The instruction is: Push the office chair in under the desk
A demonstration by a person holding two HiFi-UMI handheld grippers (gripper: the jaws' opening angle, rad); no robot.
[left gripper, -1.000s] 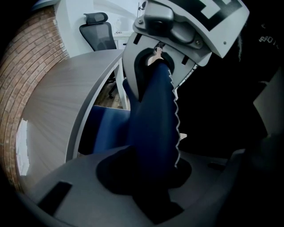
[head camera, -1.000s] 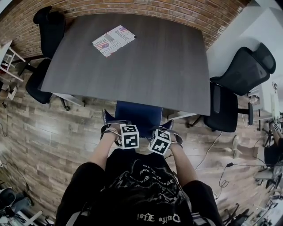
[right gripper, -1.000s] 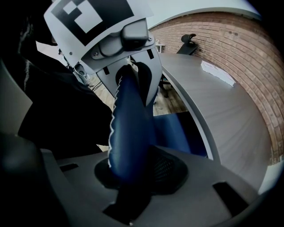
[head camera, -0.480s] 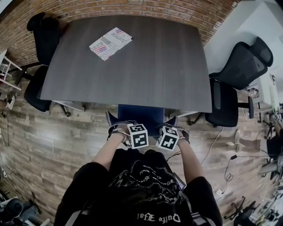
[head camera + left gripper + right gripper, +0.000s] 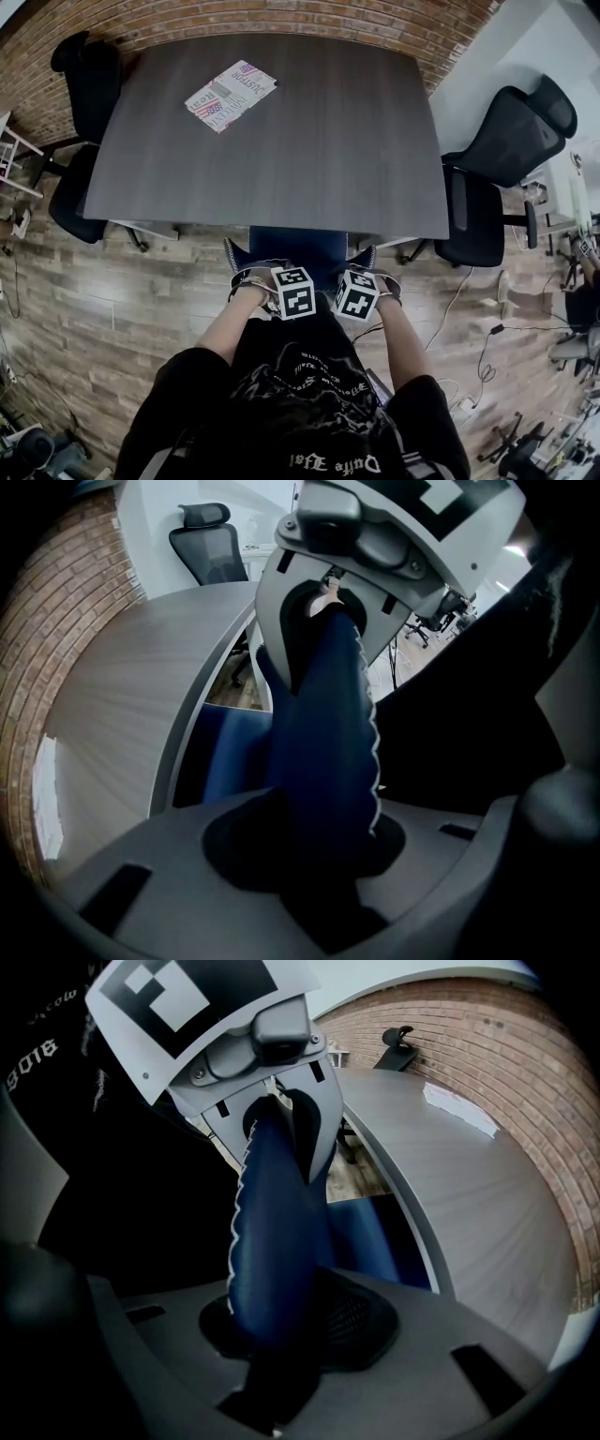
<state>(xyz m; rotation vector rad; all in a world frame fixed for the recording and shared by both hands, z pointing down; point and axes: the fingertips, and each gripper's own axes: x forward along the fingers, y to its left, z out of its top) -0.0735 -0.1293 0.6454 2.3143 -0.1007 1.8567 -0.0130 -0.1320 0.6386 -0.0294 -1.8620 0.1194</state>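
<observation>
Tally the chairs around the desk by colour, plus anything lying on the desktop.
Black office chairs: 2
Blue office chair: 1
Magazine: 1
Total: 4

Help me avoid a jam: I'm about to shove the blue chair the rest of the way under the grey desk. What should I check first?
1. Left hand-held gripper clamped on the blue fabric office chair's backrest edge: ok.
2. Right hand-held gripper clamped on the same edge: ok.
3. Chair lined up square with the dark grey rectangular desk: ok.
4. Legroom under the desk: cannot tell, the desktop hides it.
5. Black mesh chair at the right corner standing apart from the blue one: ok.
</observation>
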